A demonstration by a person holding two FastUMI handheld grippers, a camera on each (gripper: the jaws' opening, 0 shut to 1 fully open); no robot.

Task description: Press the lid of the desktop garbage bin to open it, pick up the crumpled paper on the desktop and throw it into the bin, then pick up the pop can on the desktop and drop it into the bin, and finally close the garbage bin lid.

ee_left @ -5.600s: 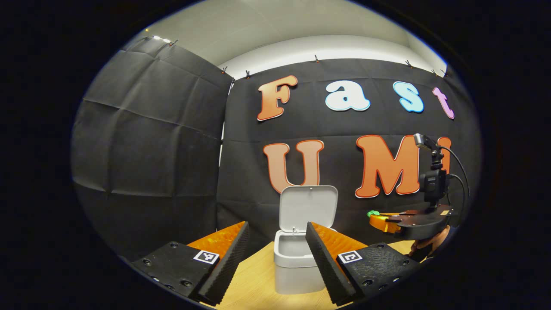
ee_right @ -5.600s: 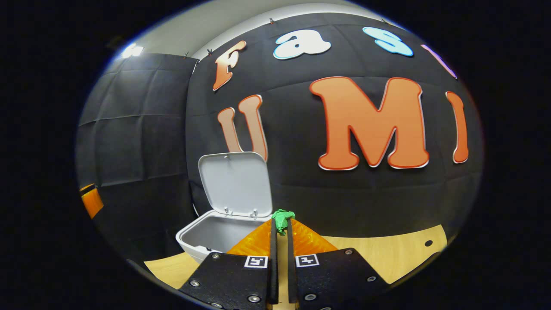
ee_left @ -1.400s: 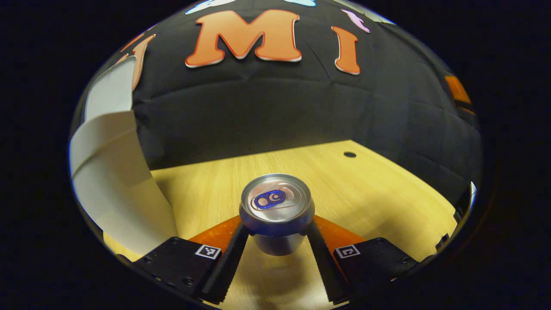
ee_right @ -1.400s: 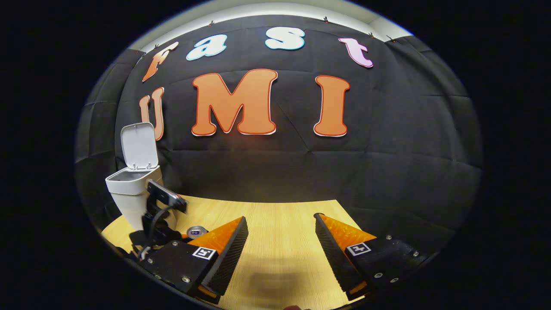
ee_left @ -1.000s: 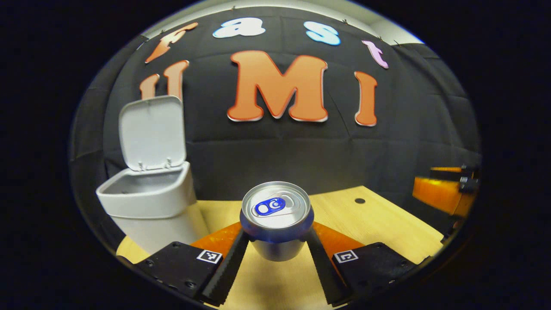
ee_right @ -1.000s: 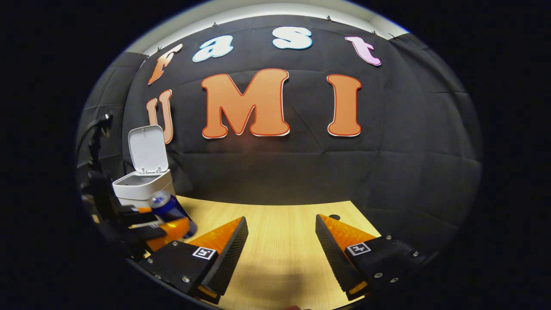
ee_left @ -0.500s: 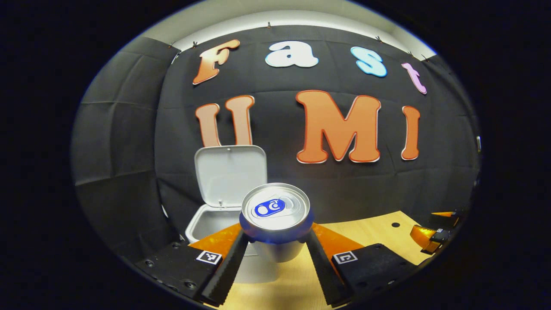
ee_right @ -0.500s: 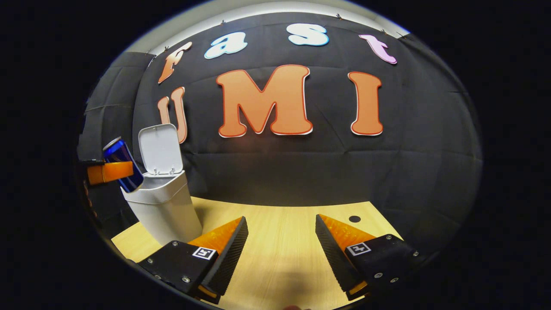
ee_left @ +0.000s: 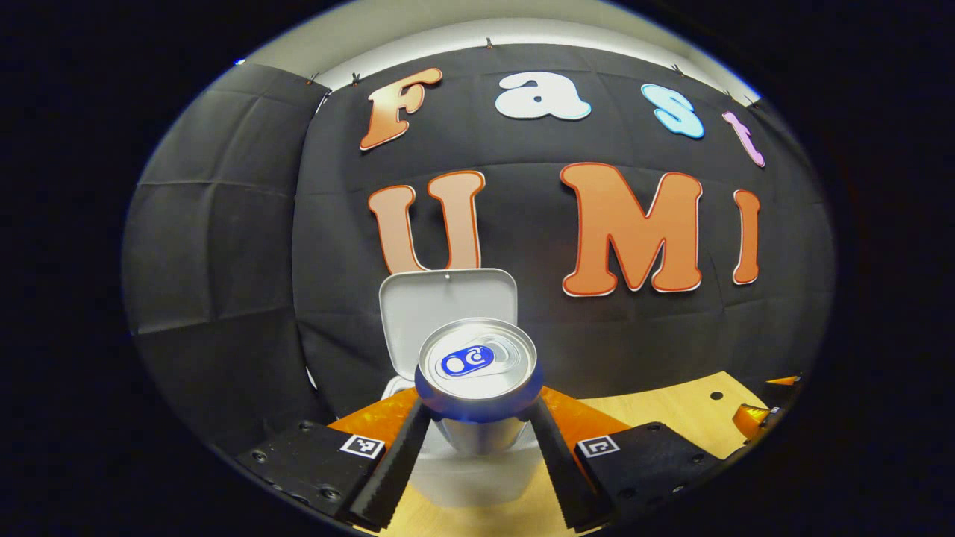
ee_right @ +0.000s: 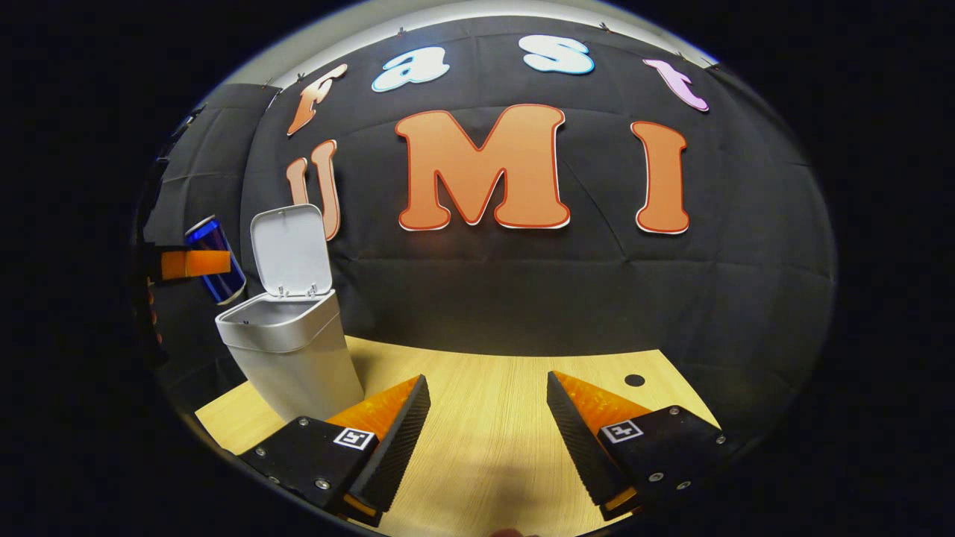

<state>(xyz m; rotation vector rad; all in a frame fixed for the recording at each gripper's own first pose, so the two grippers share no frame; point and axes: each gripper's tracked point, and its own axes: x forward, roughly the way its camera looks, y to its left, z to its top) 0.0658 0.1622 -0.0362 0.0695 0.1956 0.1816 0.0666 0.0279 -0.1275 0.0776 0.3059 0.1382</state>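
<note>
Here the pop can point(ee_left: 477, 373) hides the bin's point(ee_left: 477, 477) mouth.

Left tool point(ee_left: 477, 440) clamps the can point(ee_left: 477, 369); right tool point(ee_right: 485, 425) gapes wide.

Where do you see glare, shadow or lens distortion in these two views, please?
Left gripper view: glare whitens the can top, and the fisheye bows the wall's seams; the can is sharp. Right gripper view: a soft shadow lies on the table between the open right gripper fingers; the bin leans near the edge, bent by the lens.
</note>
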